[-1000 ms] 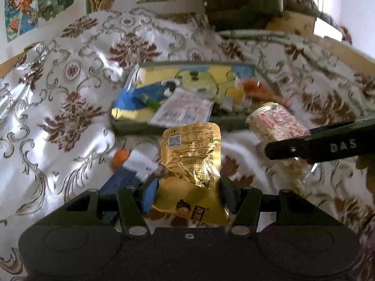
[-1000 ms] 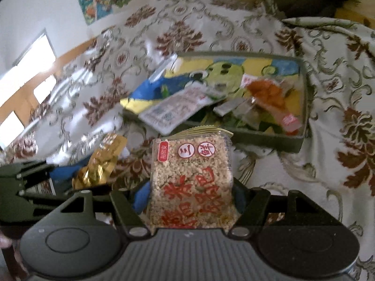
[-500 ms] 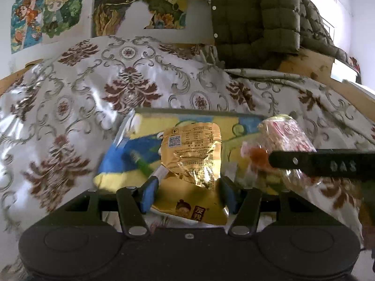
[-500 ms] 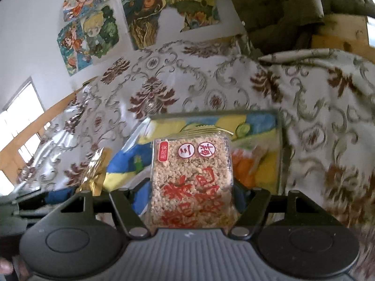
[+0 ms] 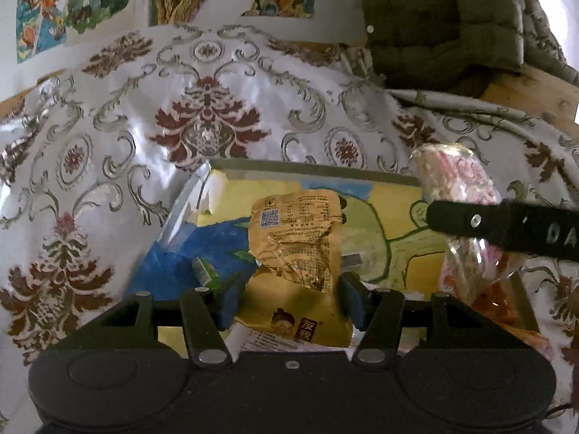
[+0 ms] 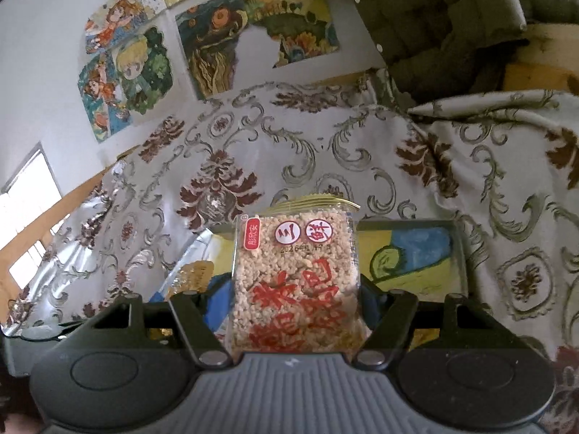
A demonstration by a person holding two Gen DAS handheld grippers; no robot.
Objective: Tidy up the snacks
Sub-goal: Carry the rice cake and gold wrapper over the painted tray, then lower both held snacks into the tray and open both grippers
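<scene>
My left gripper [image 5: 291, 298] is shut on a crumpled gold snack packet [image 5: 295, 242] and holds it over the snack tray [image 5: 311, 168], whose bottom has a blue, yellow and green cartoon print. My right gripper [image 6: 294, 298] is shut on a clear puffed-rice cake packet [image 6: 295, 278] with red characters, held above the same tray [image 6: 457, 249]. In the left wrist view the rice packet [image 5: 457, 184] and a black finger of the right gripper [image 5: 506, 222] show at the right, over the tray. The gold packet [image 6: 191, 273] shows at the left in the right wrist view.
The tray sits on a shiny floral cloth [image 5: 202, 115]. It holds a small green packet [image 5: 206, 271], a white packet [image 5: 260, 340] and an orange snack [image 5: 495, 300]. Posters [image 6: 130, 68] hang on the wall behind, and a dark green padded jacket [image 5: 445, 18] hangs at the back right.
Both grippers have moved forward and up with their packets, from in front of the tray to over it. The tray now fills the lower view; the grips are unchanged.
</scene>
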